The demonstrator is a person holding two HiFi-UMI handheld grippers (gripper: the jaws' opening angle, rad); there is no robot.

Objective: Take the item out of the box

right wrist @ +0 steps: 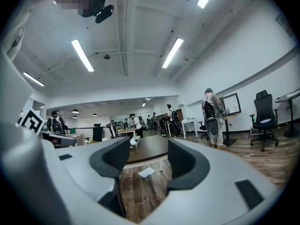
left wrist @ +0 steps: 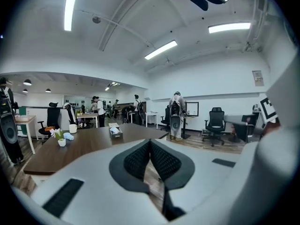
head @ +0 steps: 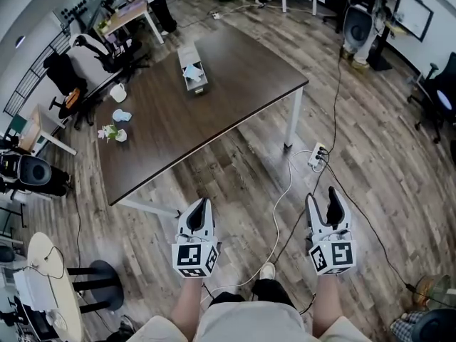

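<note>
Dark wooden table (head: 214, 102) bearing the box (head: 193, 68) is not yet reached, so an approach is called for, left gripper (head: 201, 204) pressed together, right gripper (head: 322, 197) spread empty.

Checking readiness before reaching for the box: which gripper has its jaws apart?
The right gripper: its jaws stand apart and empty, while the left gripper has its jaws closed together.

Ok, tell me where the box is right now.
In the head view the box lies upper centre-left on the far part of the dark table, right of the white mug.
</note>
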